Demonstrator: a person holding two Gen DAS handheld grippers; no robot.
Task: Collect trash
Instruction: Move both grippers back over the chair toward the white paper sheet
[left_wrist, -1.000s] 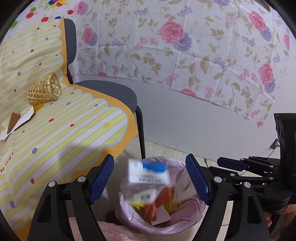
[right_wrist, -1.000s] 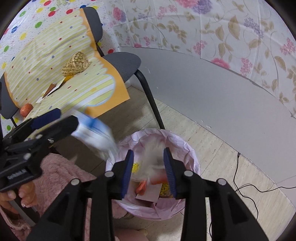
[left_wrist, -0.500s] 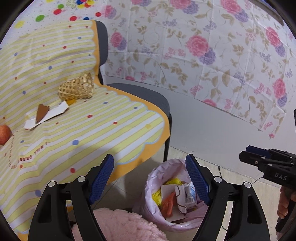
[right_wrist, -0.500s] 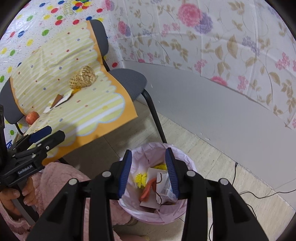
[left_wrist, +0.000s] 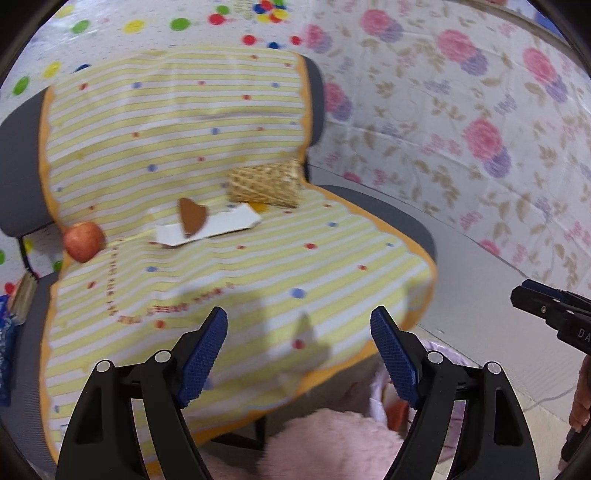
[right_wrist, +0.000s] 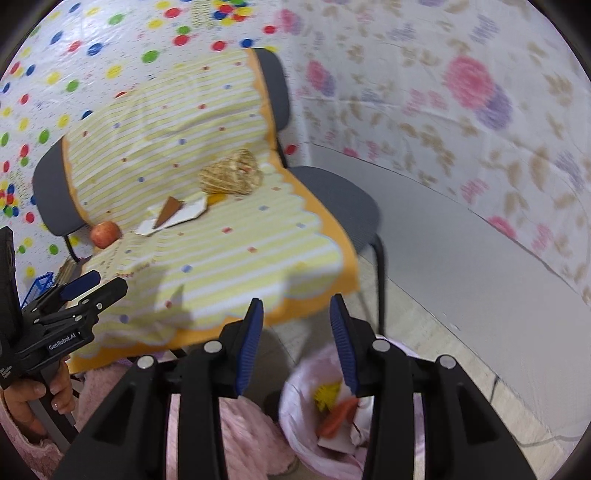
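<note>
- Grippers: left gripper (left_wrist: 298, 354) has its pads spread wide with nothing between them; right gripper (right_wrist: 296, 346) is parted to a narrower gap, also empty. Both hang over the front edge of the cloth (left_wrist: 229, 280), above the bin (right_wrist: 295, 413).
- Trash: white card (left_wrist: 207, 227) with a brown scrap (left_wrist: 192, 216) lying on it sits mid-cloth, well apart from both grippers. Just beside it stands a woven basket (left_wrist: 264, 184) with something orange at its base; an apple (left_wrist: 83, 242) rests near the cloth's left edge.
- Bin: lined in pink, on the floor below the chair (right_wrist: 334, 195), already holding several discards.
- Risk 1, wrong item: the apple and basket look like keepers, in my judgement. A careless reach could seize or knock either; the apple would likely roll off the drape.
- Risk 2, flat card: it lies flush on soft fabric. Pads closing from above may pinch the cloth with it, dragging everything toward the edge.
- Risk 3, loose scrap: it only rests on the card. Tilting the card in transit could shed it onto the floor.
- Risk 4, motion blur: both views are smeared, so fine detail of the orange piece cannot be judged.
- Risk 5, crowding: 2 grippers sit near each other at the bin; a crossing reach could collide.
</note>
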